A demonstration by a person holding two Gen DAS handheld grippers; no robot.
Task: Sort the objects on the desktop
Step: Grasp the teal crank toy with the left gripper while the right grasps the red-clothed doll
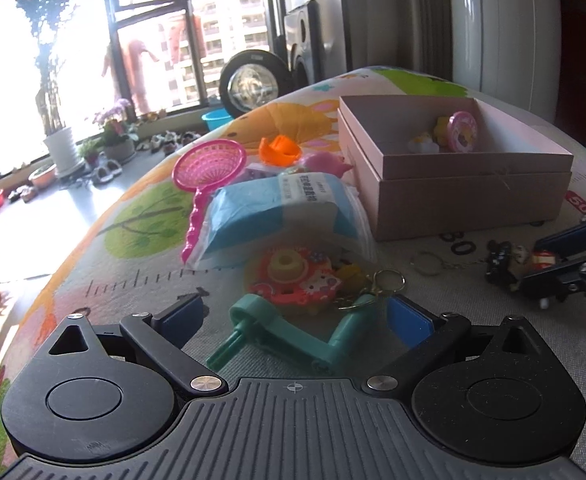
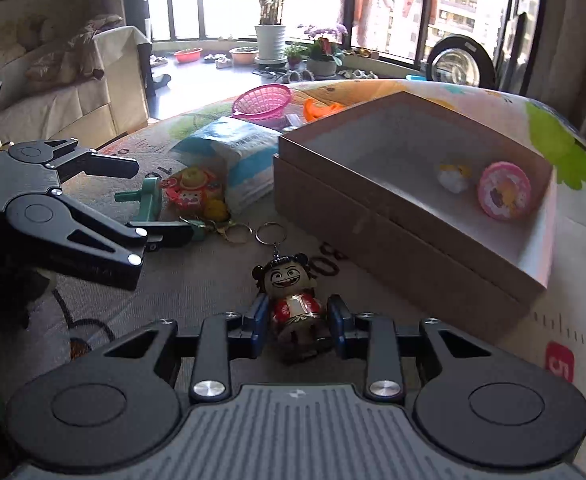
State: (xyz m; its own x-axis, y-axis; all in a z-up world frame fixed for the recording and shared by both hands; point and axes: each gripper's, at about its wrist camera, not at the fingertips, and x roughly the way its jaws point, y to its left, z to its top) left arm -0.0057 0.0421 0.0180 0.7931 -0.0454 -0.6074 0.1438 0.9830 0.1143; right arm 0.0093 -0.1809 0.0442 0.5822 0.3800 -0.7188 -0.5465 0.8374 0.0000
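My left gripper (image 1: 295,318) is open, its jaws either side of a teal crank handle (image 1: 285,338) lying on the mat, with a red-and-pink toy keychain (image 1: 293,276) just beyond. My right gripper (image 2: 299,322) has its jaws around a doll keychain (image 2: 295,304) with black hair buns and a red top, lying on the mat; the pads sit close to its sides, with a small gap visible. The doll also shows in the left wrist view (image 1: 507,264). An open pink cardboard box (image 2: 413,200) holds a pink round toy (image 2: 503,192) and a small white-yellow toy (image 2: 453,174).
A blue packet in a clear bag (image 1: 281,212), a pink net scoop (image 1: 209,168), an orange toy (image 1: 281,148) and a pink toy (image 1: 325,162) lie behind the keychain. The colourful mat (image 1: 141,224) curves down to the floor at left. A sofa (image 2: 73,92) stands beyond.
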